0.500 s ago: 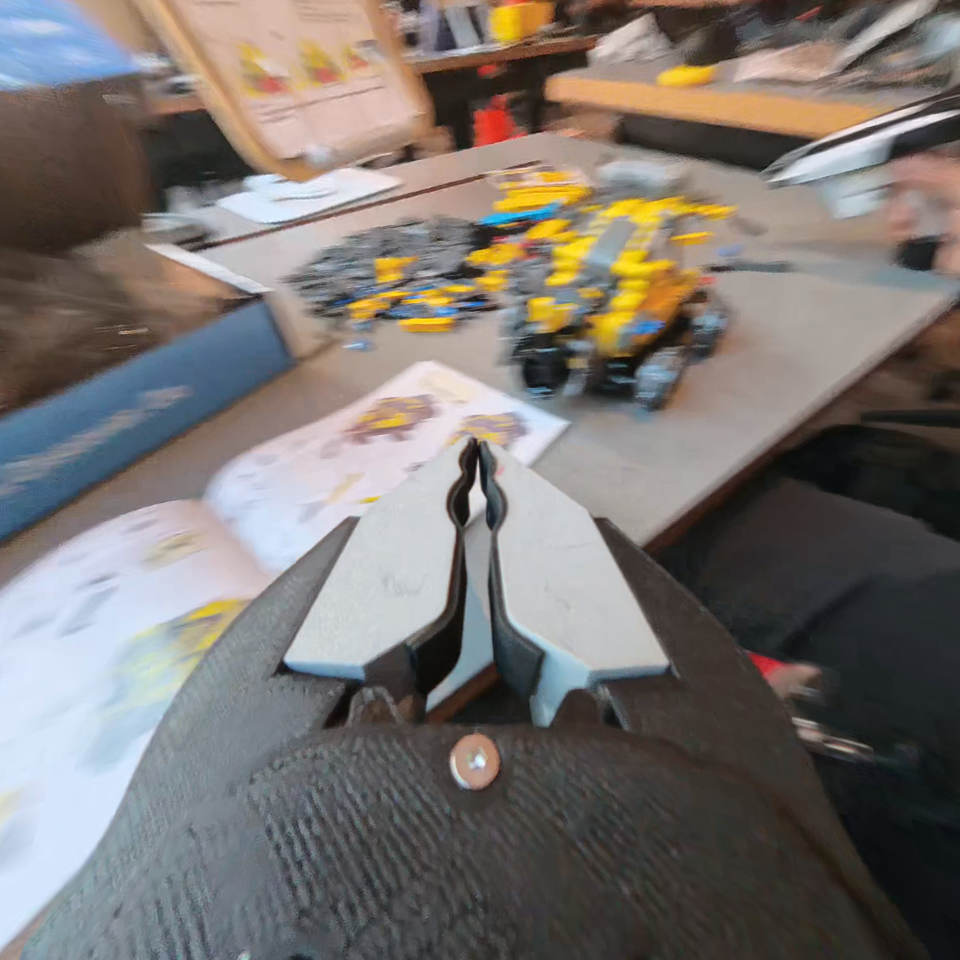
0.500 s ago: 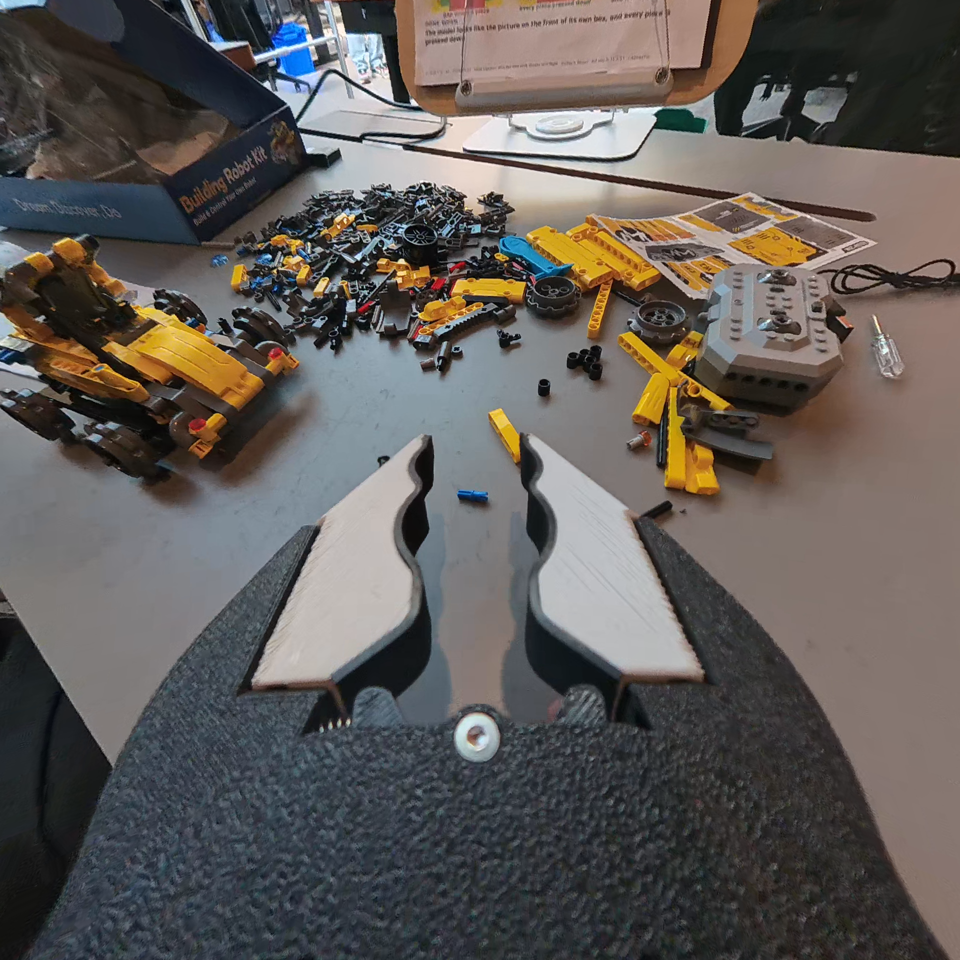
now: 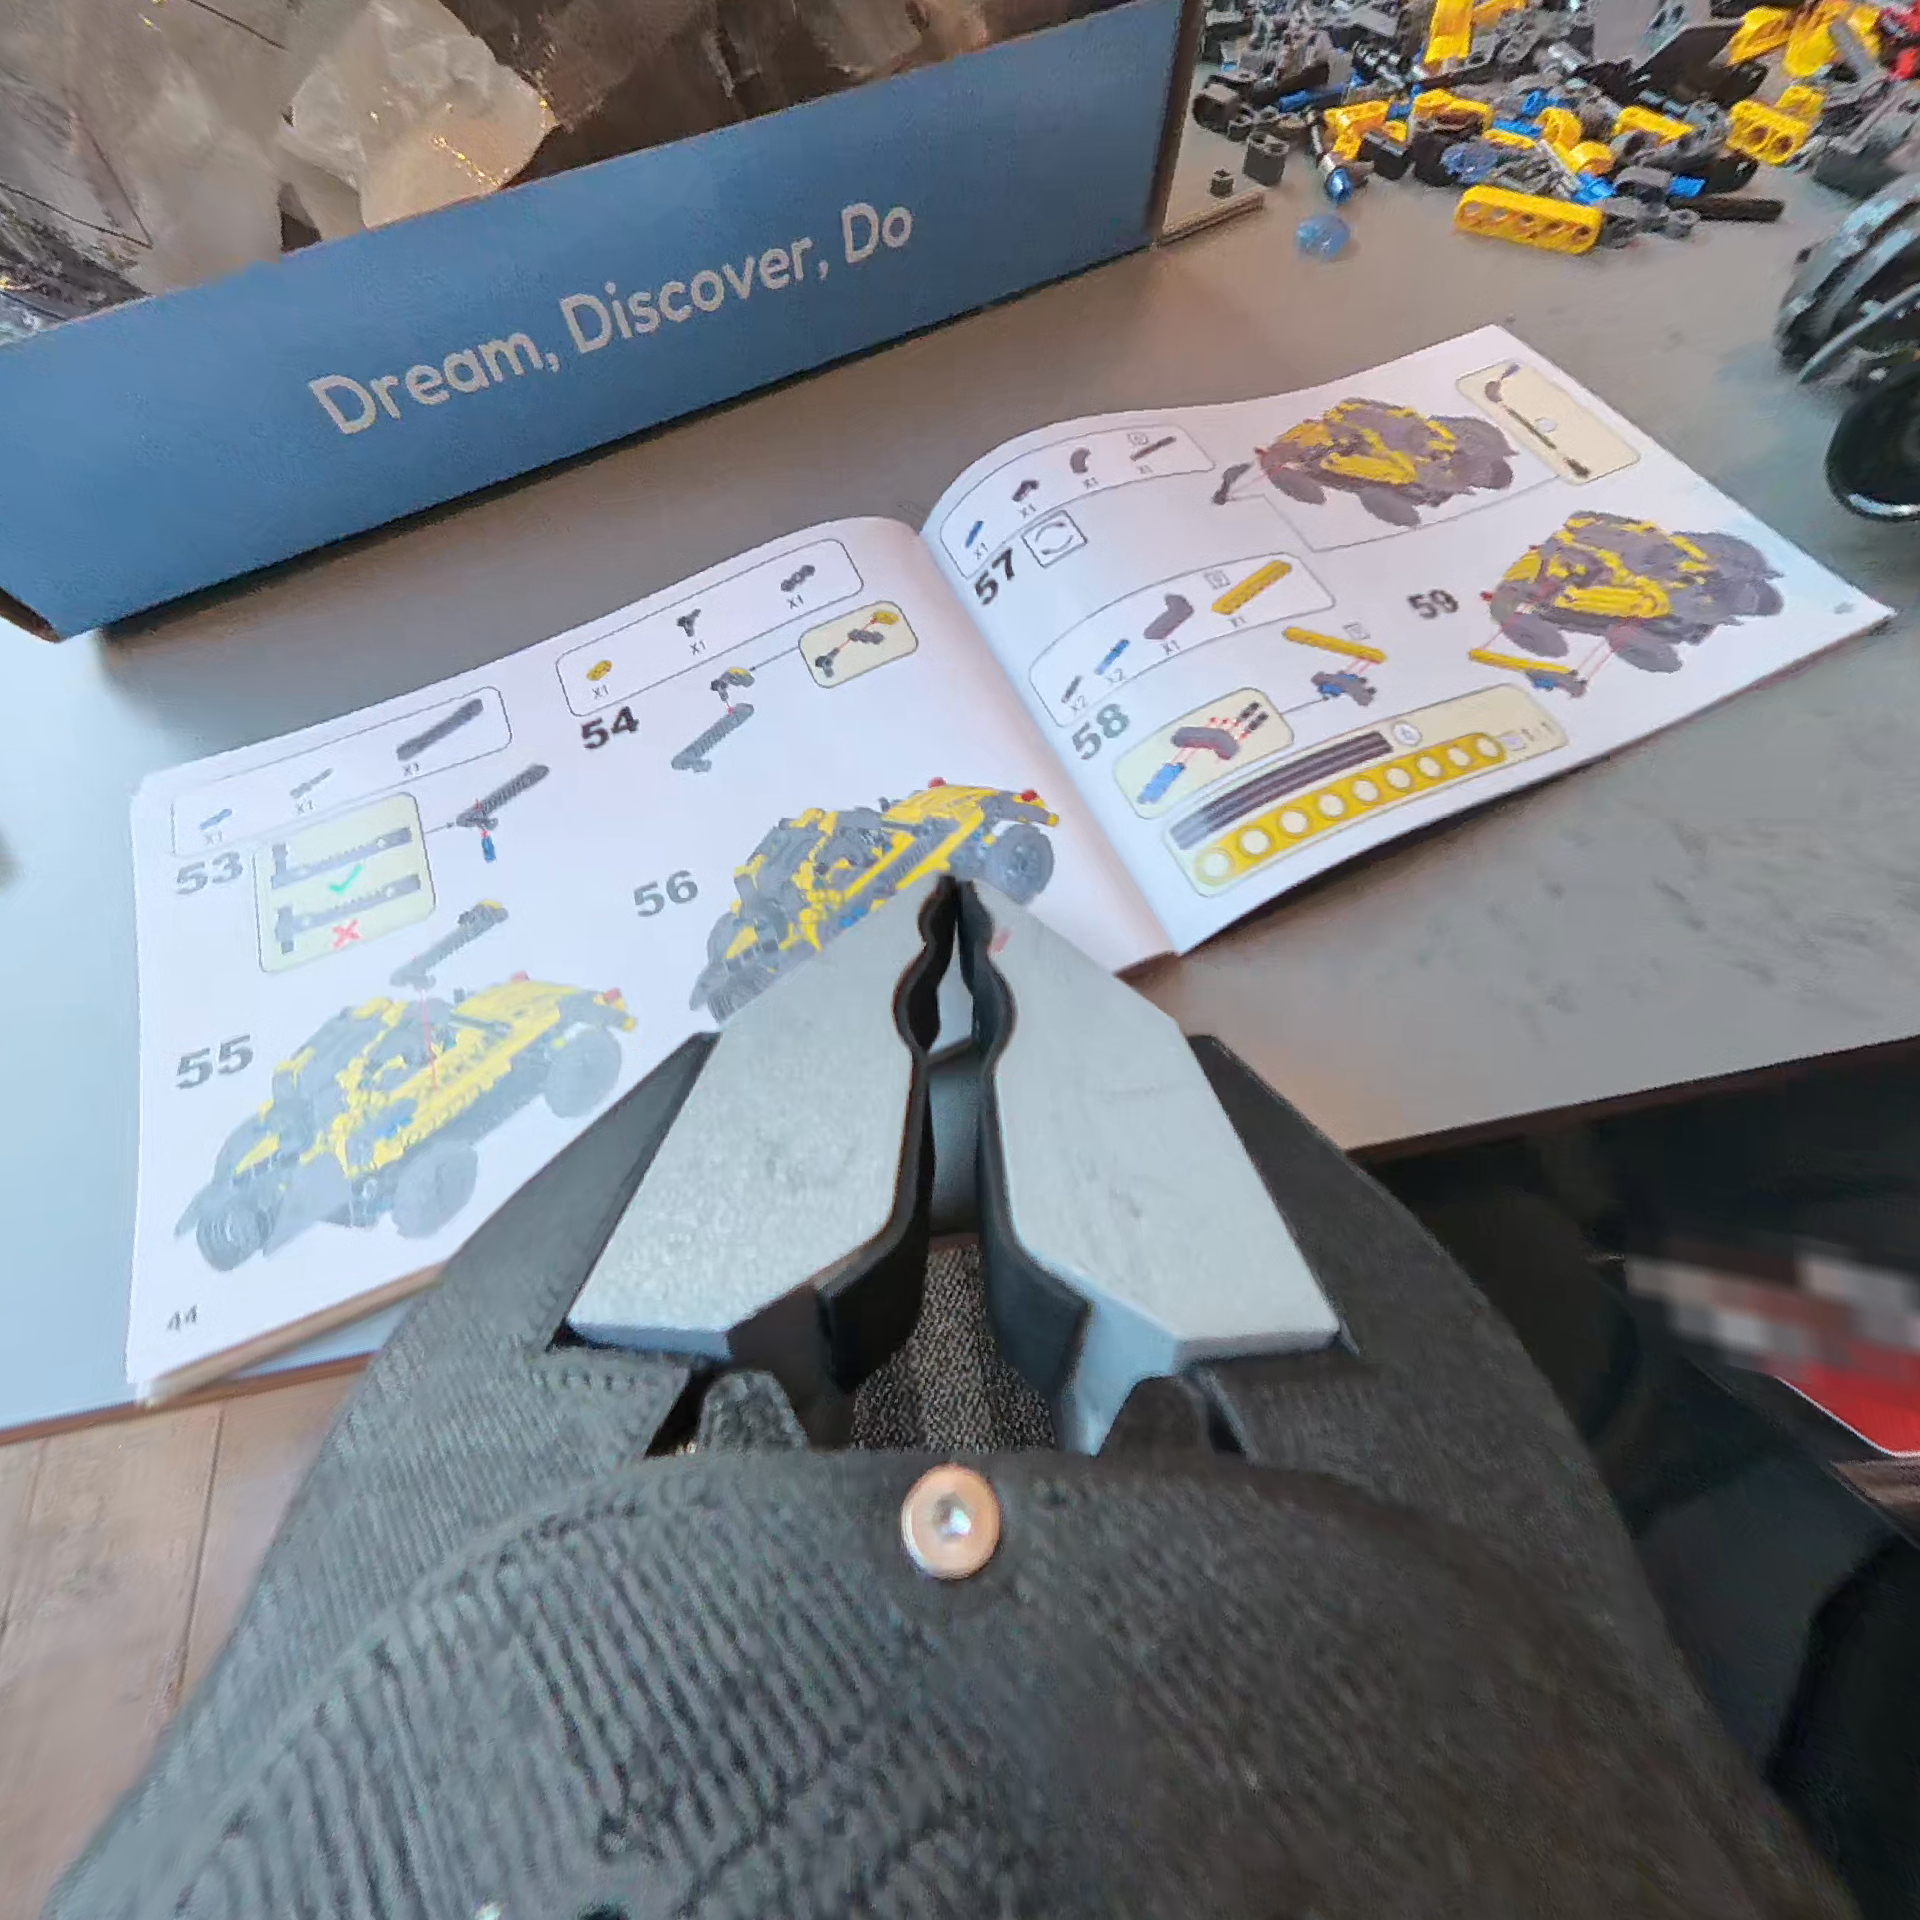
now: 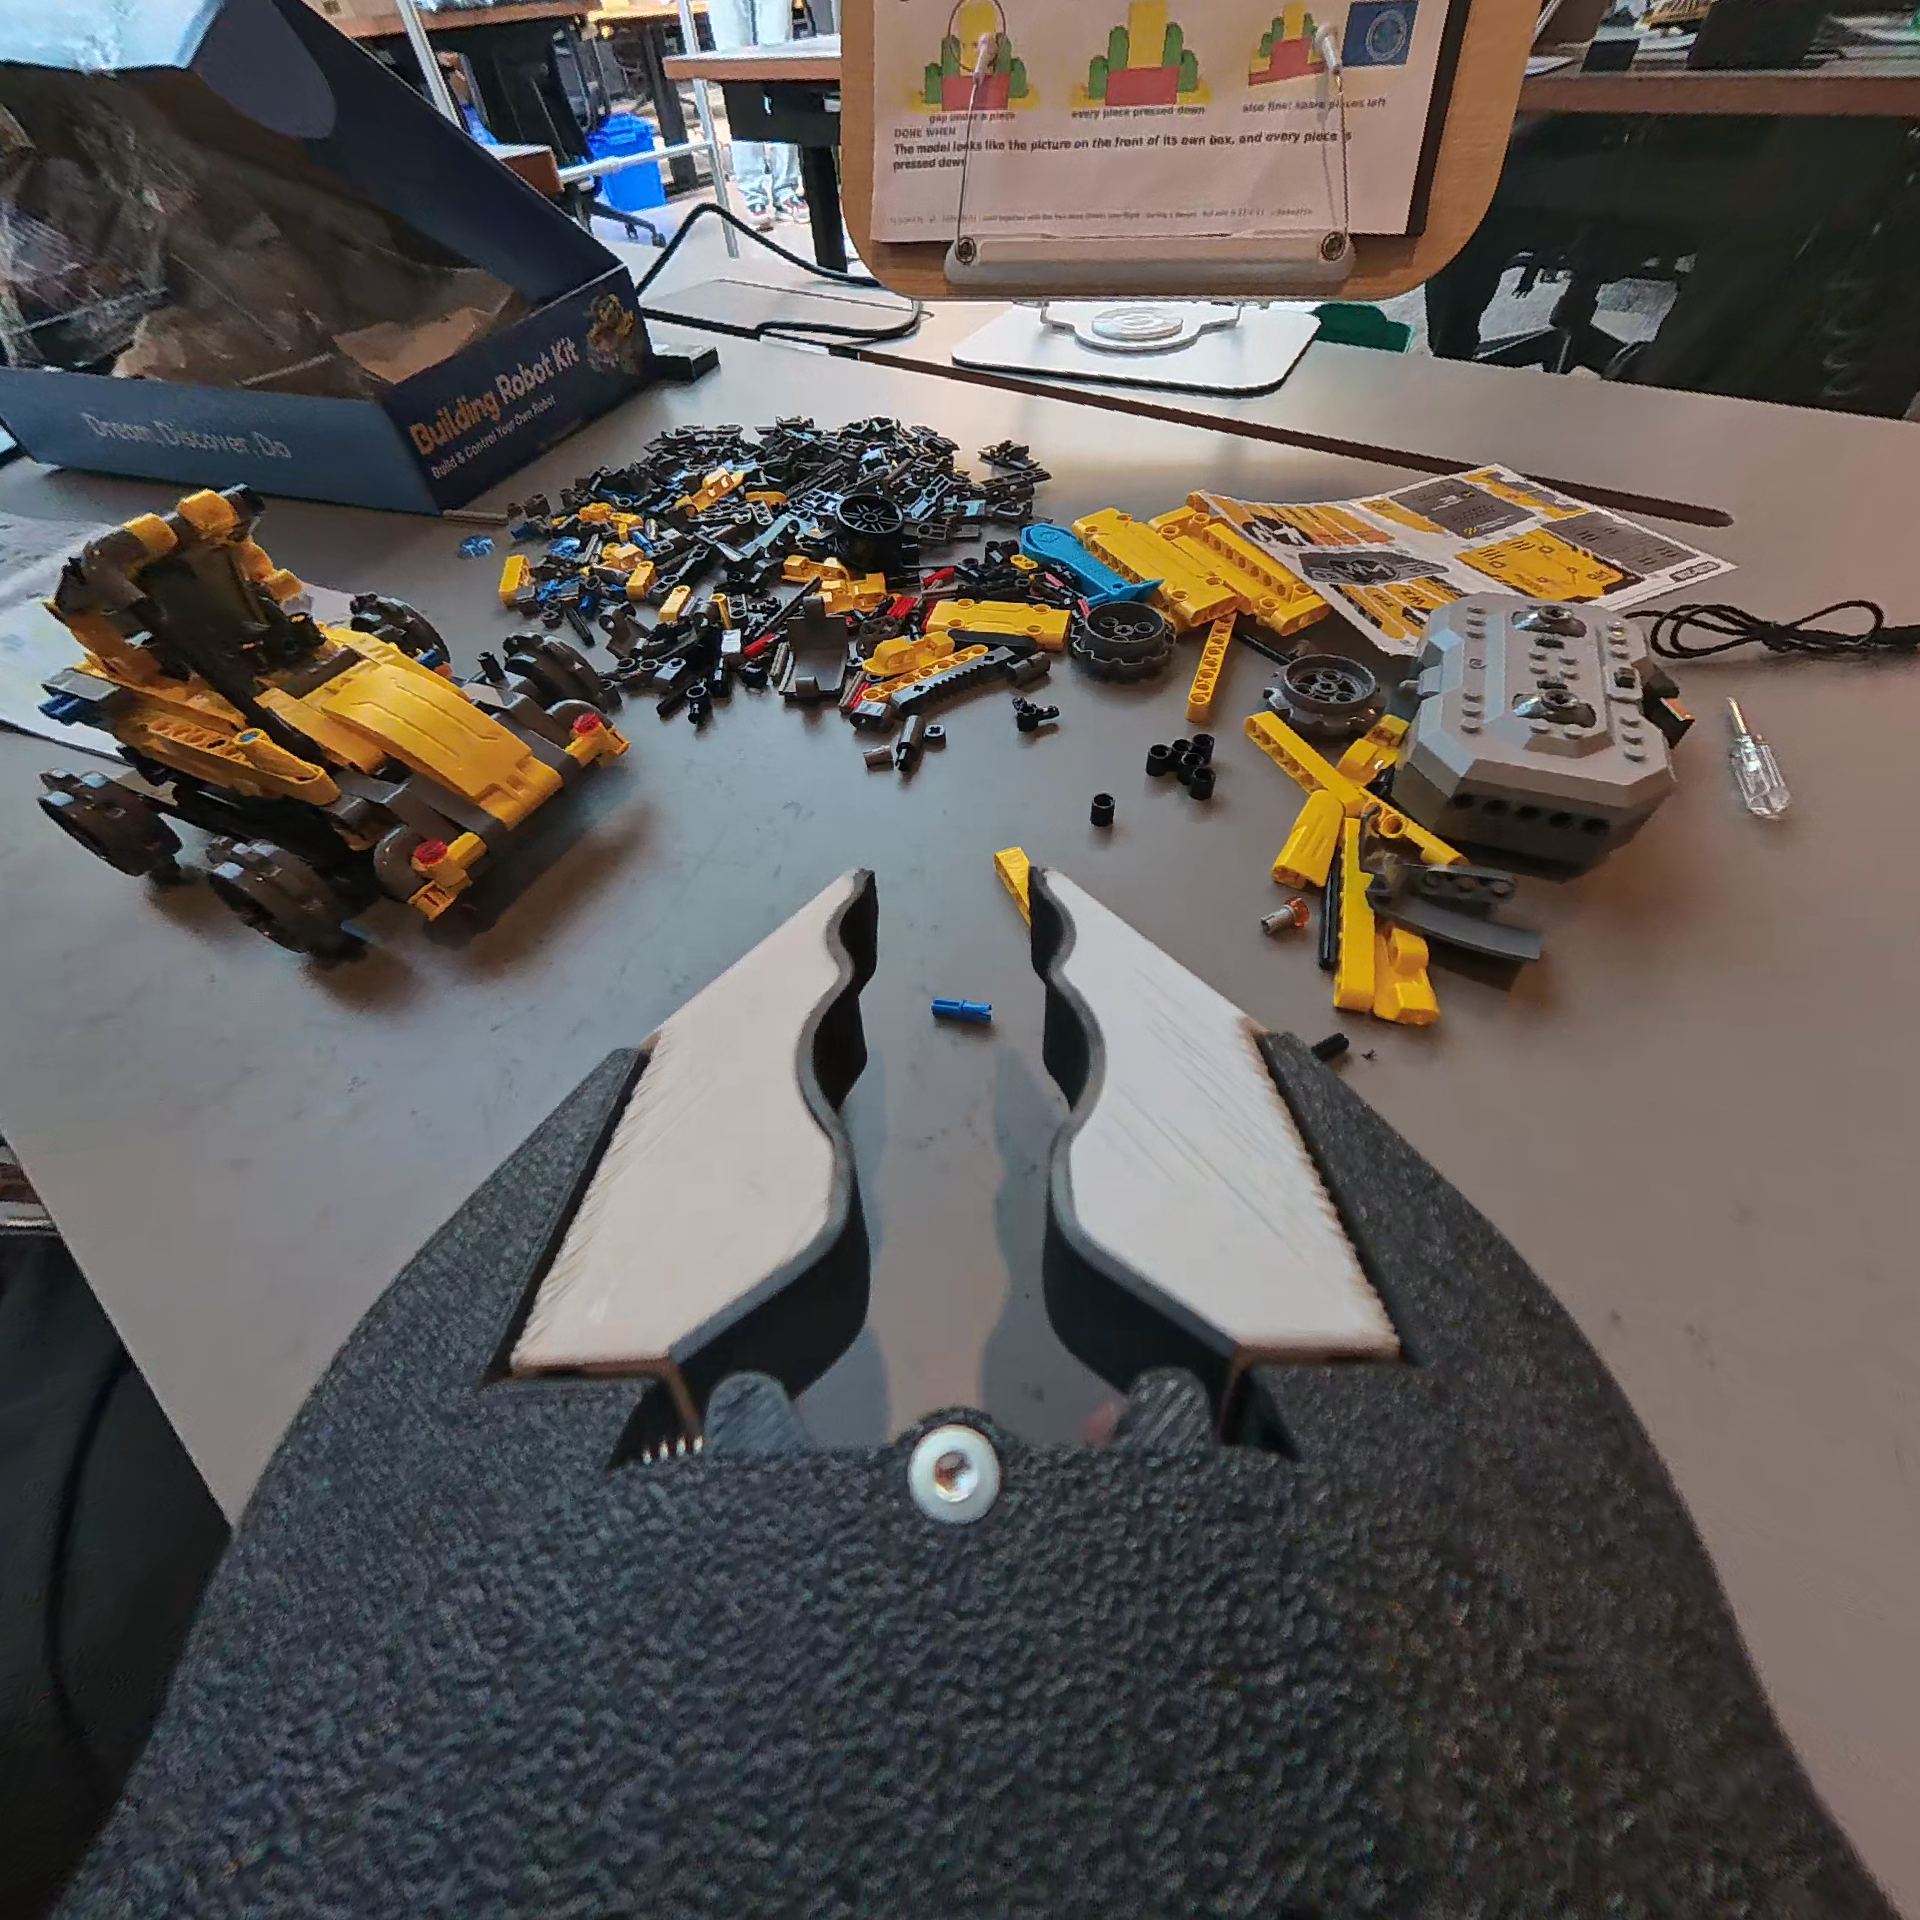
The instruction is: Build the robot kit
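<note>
Table (image 4: 727,1039): grey top carrying everything below; its near edge runs under both grippers
Box (image 3: 582,343): blue card box, open, clear plastic bags inside; stands at the far left of the table, just behind the booklet
Booklet (image 3: 790,790): lies open and flat at the table's near edge, two pages of numbered build steps showing
Car (image 4: 312,727): part-built yellow and dark grey model on its wheels, left of the loose pile, near the box
Pile (image 4: 790,582): loose black, yellow and blue parts spread across the middle of the table, with wheels and long yellow beams at its right side
Motor block (image 4: 1538,738): grey studded housing right of the pile, yellow beams lying against its near side
Sheet (image 4: 1475,551): printed sheet flat behind the motor block
Left gripper (image 3: 951,894): over the booklet's near edge, jaws together at the tips, nothing between them
Right gripper (image 4: 951,883): above bare table near the front edge, jaws apart and empty
Screwdriver (image 4: 1756,769): small, clear handle, just right of the motor block
Pin (image 4: 961,1010): small blue peg on the table, seen between the right gripper's fingers, touching neither
</note>
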Demonstrator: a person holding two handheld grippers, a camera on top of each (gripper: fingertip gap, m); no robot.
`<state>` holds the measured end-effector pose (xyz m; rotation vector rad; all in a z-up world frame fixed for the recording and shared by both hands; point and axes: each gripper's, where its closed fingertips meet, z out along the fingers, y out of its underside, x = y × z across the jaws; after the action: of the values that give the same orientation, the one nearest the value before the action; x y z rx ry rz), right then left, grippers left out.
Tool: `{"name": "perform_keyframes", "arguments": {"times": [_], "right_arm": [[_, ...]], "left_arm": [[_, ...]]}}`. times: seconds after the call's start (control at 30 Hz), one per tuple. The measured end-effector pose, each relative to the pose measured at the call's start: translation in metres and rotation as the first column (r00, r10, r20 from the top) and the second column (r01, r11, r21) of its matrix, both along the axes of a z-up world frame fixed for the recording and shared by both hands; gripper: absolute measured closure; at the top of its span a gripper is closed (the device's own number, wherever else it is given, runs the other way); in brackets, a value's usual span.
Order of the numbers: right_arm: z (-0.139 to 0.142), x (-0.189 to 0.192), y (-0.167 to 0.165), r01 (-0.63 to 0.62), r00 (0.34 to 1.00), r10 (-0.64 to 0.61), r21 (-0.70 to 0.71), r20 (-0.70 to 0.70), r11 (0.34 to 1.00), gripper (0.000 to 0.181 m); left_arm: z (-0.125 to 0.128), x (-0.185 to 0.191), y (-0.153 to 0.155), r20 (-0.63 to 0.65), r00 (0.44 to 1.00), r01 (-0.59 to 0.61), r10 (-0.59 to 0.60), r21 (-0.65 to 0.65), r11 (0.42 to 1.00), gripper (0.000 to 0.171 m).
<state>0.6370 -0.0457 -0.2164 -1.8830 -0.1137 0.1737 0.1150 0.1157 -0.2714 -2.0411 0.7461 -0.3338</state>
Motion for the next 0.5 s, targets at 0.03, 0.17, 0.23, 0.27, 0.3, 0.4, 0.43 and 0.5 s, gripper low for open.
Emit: {"name": "perform_keyframes", "arguments": {"times": [0.03, 0.17, 0.23, 0.27, 0.3, 0.4, 0.43, 0.5], "right_arm": [[0.0, 0.0, 0.0, 0.004, 1.0, -0.004, -0.002, 0.002, 1.0, 0.152], [-0.002, 0.002, 0.001, 0.02, 1.0, -0.02, -0.012, 0.014, 1.0, 0.152], [-0.003, 0.004, 0.002, 0.032, 0.999, -0.032, -0.019, 0.019, 0.999, 0.152], [-0.004, 0.005, 0.003, 0.038, 0.999, -0.038, -0.02, 0.021, 0.999, 0.153], [-0.004, 0.005, 0.003, 0.044, 0.999, -0.044, -0.02, 0.023, 0.999, 0.153], [-0.002, 0.007, 0.002, 0.054, 0.998, -0.054, -0.009, 0.014, 0.998, 0.153], [-0.001, 0.008, 0.002, 0.057, 0.998, -0.057, -0.004, 0.008, 0.998, 0.153], [0.0, 0.009, 0.002, 0.058, 0.998, -0.058, 0.001, -0.007, 0.998, 0.153]], "left_arm": [[-0.001, 0.001, -0.003, -0.002, 1.0, -0.002, 0.002, 0.008, 1.0, 0.171], [-0.004, 0.014, -0.019, 0.042, 0.998, 0.038, -0.038, 0.011, 0.999, 0.171], [-0.002, 0.021, -0.025, 0.029, 0.994, 0.108, -0.108, -0.003, 0.994, 0.171], [0.0, 0.022, -0.027, 0.013, 0.989, 0.145, -0.145, -0.001, 0.989, 0.171], [0.004, 0.021, -0.028, 0.002, 0.984, 0.178, -0.178, 0.002, 0.984, 0.153], [0.025, 0.011, -0.026, -0.017, 0.957, 0.29, -0.289, 0.047, 0.956, 0.115], [0.034, 0.006, -0.024, -0.016, 0.943, 0.332, -0.331, 0.067, 0.941, 0.11], [0.042, 0.0, -0.022, -0.033, 0.892, 0.453, -0.452, 0.071, 0.889, 0.101]]}}
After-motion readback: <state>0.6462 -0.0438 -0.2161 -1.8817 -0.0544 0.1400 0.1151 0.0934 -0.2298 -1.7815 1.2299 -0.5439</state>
